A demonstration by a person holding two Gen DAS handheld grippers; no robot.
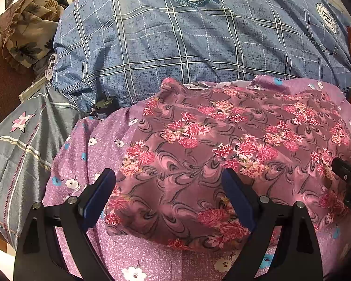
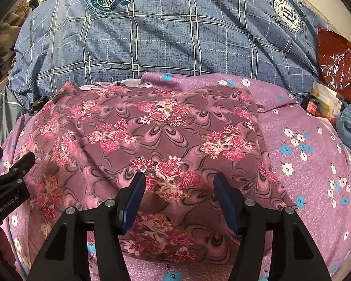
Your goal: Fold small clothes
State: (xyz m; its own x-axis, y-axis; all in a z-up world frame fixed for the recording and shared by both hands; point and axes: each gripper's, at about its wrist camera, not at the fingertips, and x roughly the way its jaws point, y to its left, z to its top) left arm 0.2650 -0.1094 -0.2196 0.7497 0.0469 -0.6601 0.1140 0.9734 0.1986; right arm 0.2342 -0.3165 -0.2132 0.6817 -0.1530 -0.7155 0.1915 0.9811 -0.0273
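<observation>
Two grippers sit in my feeds, both with their dark blue pads spread apart and nothing pinched between them: my left gripper hangs over the near left part of the mauve garment printed with pink flower clusters, and my right gripper hangs over its near right part, the cloth lying slack under each gap. That garment lies spread flat on a lilac bedsheet dotted with small white and blue blossoms, its near edge just ahead of my fingers. Behind it rises a bulky blue quilt with a white check and round crest prints, touching the sheet's far edge. I see no open box or basket; the nearest thing to a container is a crumpled red plastic bag at the right edge of the right wrist view, and I cannot tell what it holds. Below it small boxes and packets are jumbled, too small to read. In the left wrist view a grey pillow with a pink star emblem is cut off at the left border, and a brown leaf-print cloth is bunched in the far corner. A small dark object pokes out where quilt meets sheet; I cannot make it out.
</observation>
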